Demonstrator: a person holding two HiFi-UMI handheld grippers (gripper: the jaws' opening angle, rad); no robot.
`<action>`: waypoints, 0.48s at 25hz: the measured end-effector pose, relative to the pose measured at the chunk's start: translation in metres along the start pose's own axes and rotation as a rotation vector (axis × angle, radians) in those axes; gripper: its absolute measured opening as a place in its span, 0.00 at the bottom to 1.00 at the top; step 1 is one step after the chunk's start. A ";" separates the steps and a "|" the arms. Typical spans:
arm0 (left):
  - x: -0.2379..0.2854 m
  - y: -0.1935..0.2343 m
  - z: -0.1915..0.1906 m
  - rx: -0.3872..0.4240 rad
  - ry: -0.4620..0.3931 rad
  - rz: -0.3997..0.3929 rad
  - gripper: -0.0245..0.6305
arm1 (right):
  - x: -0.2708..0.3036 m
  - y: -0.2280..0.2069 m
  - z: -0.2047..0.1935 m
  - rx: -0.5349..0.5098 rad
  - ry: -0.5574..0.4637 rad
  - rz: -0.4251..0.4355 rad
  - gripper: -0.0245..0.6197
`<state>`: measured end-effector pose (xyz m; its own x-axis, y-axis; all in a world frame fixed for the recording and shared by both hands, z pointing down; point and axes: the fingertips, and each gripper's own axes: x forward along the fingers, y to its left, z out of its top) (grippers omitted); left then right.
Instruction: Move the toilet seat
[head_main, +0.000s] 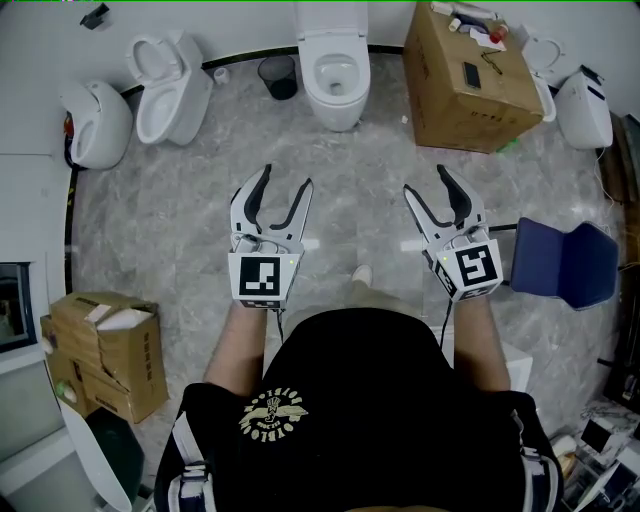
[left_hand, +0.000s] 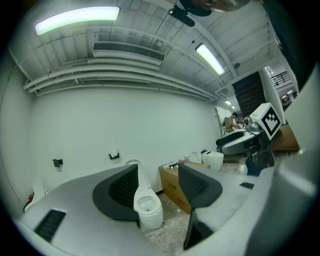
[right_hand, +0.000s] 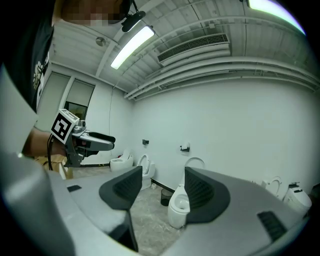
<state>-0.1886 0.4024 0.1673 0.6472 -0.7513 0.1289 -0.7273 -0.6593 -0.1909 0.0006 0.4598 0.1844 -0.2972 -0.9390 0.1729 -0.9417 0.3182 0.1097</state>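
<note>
A white toilet (head_main: 336, 78) stands against the far wall, straight ahead, with its seat and lid raised upright (head_main: 330, 17). The same toilet (left_hand: 148, 210) shows between the left gripper's jaws, and the toilet (right_hand: 178, 209) again between the right gripper's jaws, lid up (right_hand: 194, 163). My left gripper (head_main: 283, 189) is open and empty, held at waist height well short of the toilet. My right gripper (head_main: 425, 191) is likewise open and empty, beside it on the right.
A large cardboard box (head_main: 468, 82) stands right of the toilet, a black bin (head_main: 279, 76) left of it. Two more white toilets (head_main: 172, 88) (head_main: 96, 123) sit at the far left, others (head_main: 582, 108) at the far right. A blue chair (head_main: 564, 263) is at my right, cardboard boxes (head_main: 105, 350) at my left.
</note>
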 end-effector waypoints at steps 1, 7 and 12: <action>0.006 -0.002 0.002 0.002 0.000 0.005 0.40 | 0.002 -0.006 0.000 -0.001 -0.004 0.006 0.43; 0.035 -0.003 0.013 0.012 -0.003 0.056 0.40 | 0.019 -0.039 0.004 -0.008 -0.031 0.042 0.43; 0.045 -0.004 0.010 0.011 0.011 0.087 0.40 | 0.029 -0.057 -0.002 -0.005 -0.028 0.062 0.43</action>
<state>-0.1540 0.3713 0.1644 0.5793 -0.8059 0.1222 -0.7779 -0.5914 -0.2126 0.0463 0.4146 0.1846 -0.3592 -0.9207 0.1523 -0.9206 0.3764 0.1042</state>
